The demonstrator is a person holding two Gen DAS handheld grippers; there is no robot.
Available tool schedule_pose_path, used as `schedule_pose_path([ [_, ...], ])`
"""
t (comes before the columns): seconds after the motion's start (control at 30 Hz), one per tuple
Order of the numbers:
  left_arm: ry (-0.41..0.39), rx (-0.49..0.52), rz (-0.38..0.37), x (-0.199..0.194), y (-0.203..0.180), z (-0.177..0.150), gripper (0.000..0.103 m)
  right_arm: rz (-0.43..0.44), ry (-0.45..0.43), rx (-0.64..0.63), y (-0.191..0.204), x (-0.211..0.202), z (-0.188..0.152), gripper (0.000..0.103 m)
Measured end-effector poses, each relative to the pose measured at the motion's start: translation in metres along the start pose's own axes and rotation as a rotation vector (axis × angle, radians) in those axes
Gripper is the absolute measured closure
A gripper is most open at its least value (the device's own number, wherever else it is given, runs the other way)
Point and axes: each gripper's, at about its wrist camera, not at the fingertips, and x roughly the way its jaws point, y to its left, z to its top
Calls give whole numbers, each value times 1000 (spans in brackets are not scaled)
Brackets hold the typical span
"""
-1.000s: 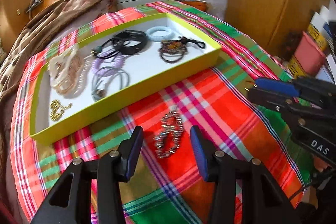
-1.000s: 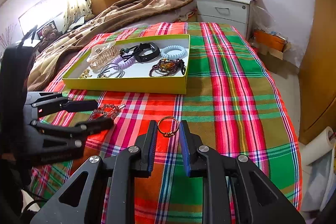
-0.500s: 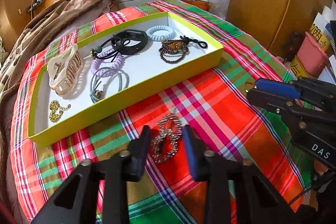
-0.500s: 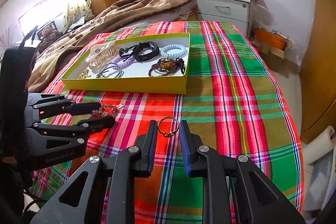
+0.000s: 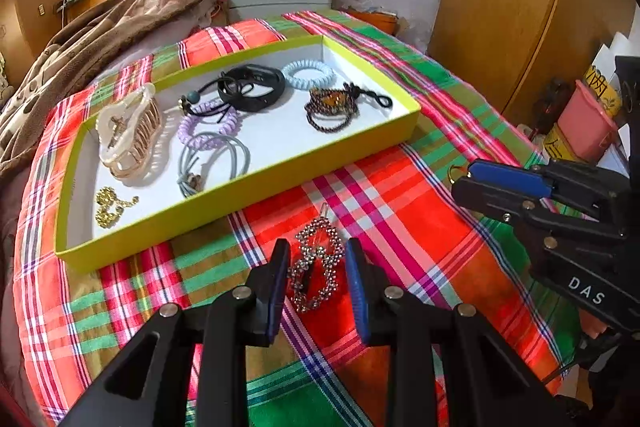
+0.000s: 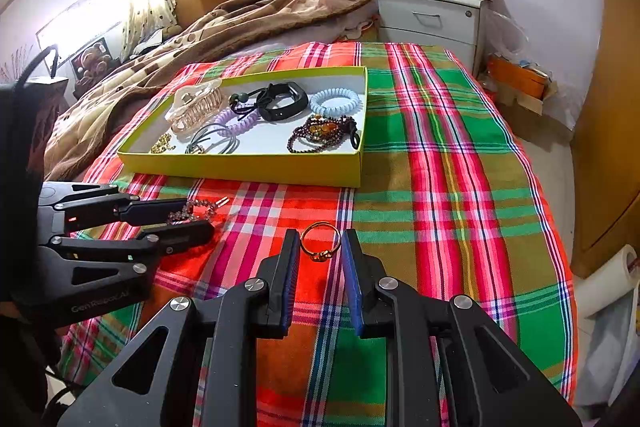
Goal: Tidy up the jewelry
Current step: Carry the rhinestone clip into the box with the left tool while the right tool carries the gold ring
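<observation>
We see a bed under a soft checked cloth [image 6: 420,163] in red, green and pink. On it sits a flat yellow tray [image 5: 248,195] with a white floor. Inside lie a smooth cream hair clip [image 5: 128,131], curly purple [image 5: 208,127] and blue [image 5: 307,75] hair ties, a black band [image 5: 250,89], dark beads [image 5: 330,109] and a small gold chain [image 5: 110,207].

Our left claw [image 5: 316,281] is apart, with a sparkly bumpy clip [image 5: 316,267] lying on the cloth between its fingers, just near the tray. Our right claw [image 6: 320,269] is apart too, around a thin round gold ring [image 6: 320,241] that rests on the cloth.
</observation>
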Motion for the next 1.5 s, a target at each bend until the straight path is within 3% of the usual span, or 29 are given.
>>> schedule_pose_path([
  [0.23,-55,-42,-3,-22,13,11,74,8,-32,-11,5,-8,15,81],
  [0.6,-124,-101,4,-31,47,56,74,40,-81,-22,10,-1,60,81],
  [0.9,-97,-126,-55,-1,62,85,74,60,-27,-17,7,36,77,81],
  [1.2,-44,-138,-72,30,59,85,74,64,52,-39,1,61,77,81],
  [1.5,-2,-137,-69,49,57,82,73,15,118,-84,2,74,79,81],
])
